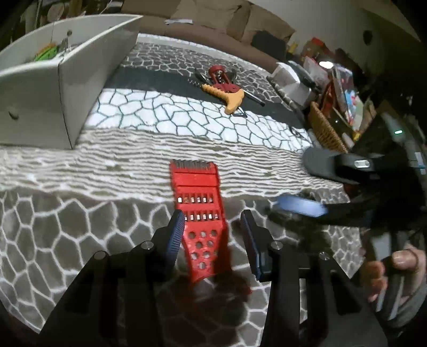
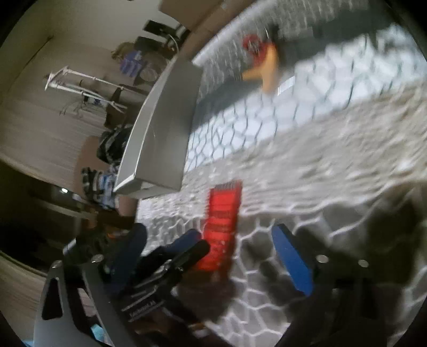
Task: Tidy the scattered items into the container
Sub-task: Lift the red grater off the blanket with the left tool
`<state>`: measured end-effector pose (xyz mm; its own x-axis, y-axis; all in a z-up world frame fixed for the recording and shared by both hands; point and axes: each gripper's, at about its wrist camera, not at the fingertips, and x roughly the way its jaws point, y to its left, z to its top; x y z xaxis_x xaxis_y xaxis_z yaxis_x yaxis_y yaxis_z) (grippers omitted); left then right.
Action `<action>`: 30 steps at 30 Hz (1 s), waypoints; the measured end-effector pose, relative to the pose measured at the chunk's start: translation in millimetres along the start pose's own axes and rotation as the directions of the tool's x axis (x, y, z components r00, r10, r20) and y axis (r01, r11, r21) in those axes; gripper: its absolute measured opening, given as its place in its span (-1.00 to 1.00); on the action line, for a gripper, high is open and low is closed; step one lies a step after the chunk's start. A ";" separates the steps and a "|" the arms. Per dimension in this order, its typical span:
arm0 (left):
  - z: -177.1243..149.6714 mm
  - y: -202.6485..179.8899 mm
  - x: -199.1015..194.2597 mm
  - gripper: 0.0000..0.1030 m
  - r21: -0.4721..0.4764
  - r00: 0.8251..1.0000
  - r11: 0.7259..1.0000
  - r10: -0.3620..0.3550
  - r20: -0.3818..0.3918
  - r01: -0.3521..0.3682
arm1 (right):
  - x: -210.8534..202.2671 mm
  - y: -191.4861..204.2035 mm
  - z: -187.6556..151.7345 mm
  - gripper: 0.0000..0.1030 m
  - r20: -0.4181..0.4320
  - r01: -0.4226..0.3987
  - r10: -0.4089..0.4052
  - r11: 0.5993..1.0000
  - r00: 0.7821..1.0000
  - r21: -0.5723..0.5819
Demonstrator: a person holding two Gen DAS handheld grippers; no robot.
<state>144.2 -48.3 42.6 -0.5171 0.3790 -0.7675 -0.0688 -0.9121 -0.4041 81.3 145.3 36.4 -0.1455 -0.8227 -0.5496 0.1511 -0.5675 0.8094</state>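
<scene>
A red plastic grater (image 1: pixel 198 208) lies on the patterned rug. My left gripper (image 1: pixel 213 227) is open, its blue pads on either side of the grater's near end, not closed on it. My right gripper (image 2: pixel 237 253) is open and empty; it appears in the left wrist view (image 1: pixel 315 181) to the right of the grater. In the blurred right wrist view the grater (image 2: pixel 222 221) lies just ahead between the fingers. The white box container (image 1: pixel 53 88) stands at the far left; it also shows in the right wrist view (image 2: pixel 162 138). A red and yellow corkscrew set (image 1: pixel 224 85) lies further back.
A wicker basket (image 1: pixel 325 128) and cluttered items line the rug's right edge. A brown sofa (image 1: pixel 213 18) stands behind the rug. The container holds something green (image 1: pixel 46 52). The person's hand (image 1: pixel 395 267) holds the right gripper's handle.
</scene>
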 end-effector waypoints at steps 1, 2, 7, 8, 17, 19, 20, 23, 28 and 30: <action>-0.3 0.7 -0.1 -0.23 -0.007 1.000 1.000 -0.005 -0.001 0.005 | 6.8 -3.4 1.1 0.58 -0.015 -0.004 0.004 0.999 1.000 0.031; -0.9 1.9 -0.6 -0.23 -0.015 1.000 1.000 -0.013 -0.002 0.013 | 12.3 -5.4 2.2 0.53 -0.029 -0.001 0.003 0.999 1.000 0.051; -4.9 4.1 0.0 -0.20 0.009 0.999 0.999 0.045 -0.008 -0.045 | 32.0 1.8 2.7 0.03 -0.078 0.047 -0.045 0.998 0.996 0.030; -6.5 3.7 0.7 -0.16 0.010 0.999 0.999 0.050 -0.014 -0.050 | 33.8 5.5 3.2 0.03 -0.078 0.056 -0.054 0.998 0.995 0.012; -18.5 -21.2 21.7 0.05 0.141 0.987 0.979 0.152 -0.043 -0.145 | 34.6 11.0 3.7 0.04 -0.037 0.090 -0.090 0.996 0.995 -0.002; -17.8 -16.5 19.1 -0.20 0.121 0.988 0.982 0.150 -0.033 -0.145 | 34.2 9.7 2.9 0.04 -0.037 0.093 -0.093 0.996 0.995 -0.001; -16.9 -13.4 17.8 -0.20 0.107 0.990 0.985 0.136 -0.031 -0.132 | 33.6 8.8 2.5 0.04 -0.038 0.096 -0.096 0.995 0.995 0.000; -15.2 -2.3 8.8 -0.21 0.058 0.997 0.995 0.080 -0.017 -0.079 | 29.2 6.3 3.5 0.05 -0.029 0.087 -0.086 0.996 0.996 0.003; -8.8 -7.6 -10.5 -0.30 0.068 0.999 0.997 0.020 0.046 -0.023 | 27.9 4.7 4.9 0.20 -0.027 0.025 -0.024 0.999 0.999 0.029; -5.4 -12.1 -15.7 -0.53 0.074 0.998 0.997 -0.006 0.065 0.002 | 34.4 6.5 3.5 0.20 -0.050 0.026 -0.024 0.999 0.998 0.024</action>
<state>157.8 -42.4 56.8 -0.5711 0.3739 -0.7308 -0.1323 -0.9206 -0.3675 73.9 113.5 23.4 -0.1003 -0.8092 -0.5789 0.1239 -0.5874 0.7997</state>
